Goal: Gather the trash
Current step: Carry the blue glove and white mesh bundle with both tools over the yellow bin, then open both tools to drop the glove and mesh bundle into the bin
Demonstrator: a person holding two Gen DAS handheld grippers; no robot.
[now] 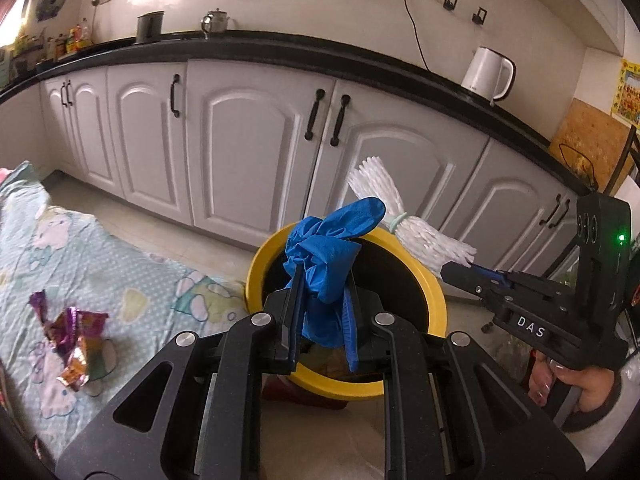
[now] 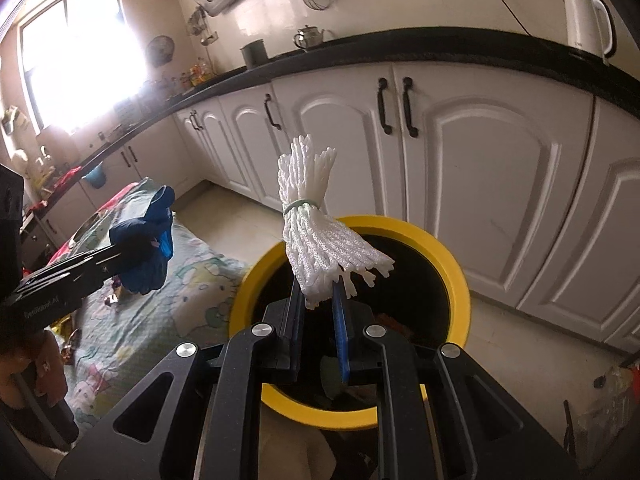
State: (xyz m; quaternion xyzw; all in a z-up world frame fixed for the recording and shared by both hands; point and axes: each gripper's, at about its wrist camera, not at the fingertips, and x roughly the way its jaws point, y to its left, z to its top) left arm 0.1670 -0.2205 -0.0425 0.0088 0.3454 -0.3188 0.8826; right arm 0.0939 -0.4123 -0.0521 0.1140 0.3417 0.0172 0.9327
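- Over the yellow bin (image 1: 434, 300), both tongs hang with a piece of trash each; the bin stands on the tiled floor (image 1: 320, 436), just in front of the white cupboards (image 1: 248, 140).
- The left tongs (image 1: 320, 292) are closed most of the way on a crumpled blue glove (image 1: 324, 256), which bulges up above the fingertips and sits over the near-left part of the bin's mouth.
- The right tongs (image 2: 320, 292) are pinched on the lower end of a white foam net bundle (image 2: 316, 240) tied with a pale green band; most of the bundle stands clear above the fingers, over the bin's opening.
- Risk, as I judge it: the glove is soft and clingy, so it may stick to a finger pad when the tongs open, or drape over the yellow rim and not fall inside.
- The net bundle is light and held only by its tail; let go while tilted toward the rim, it could tip out onto the floor.
- The two tongs are near each other, so opening both together could knock one piece aside.
- A shiny purple and orange wrapper (image 1: 72, 344) lies on the bed's patterned sheet (image 1: 100, 256), left of the bin, not yet collected.
- The room is a kitchen: a black counter (image 1: 280, 46) carries a white kettle (image 1: 488, 74) and a steel teapot (image 1: 214, 22); a bright window (image 2: 76, 60) glares at the left.
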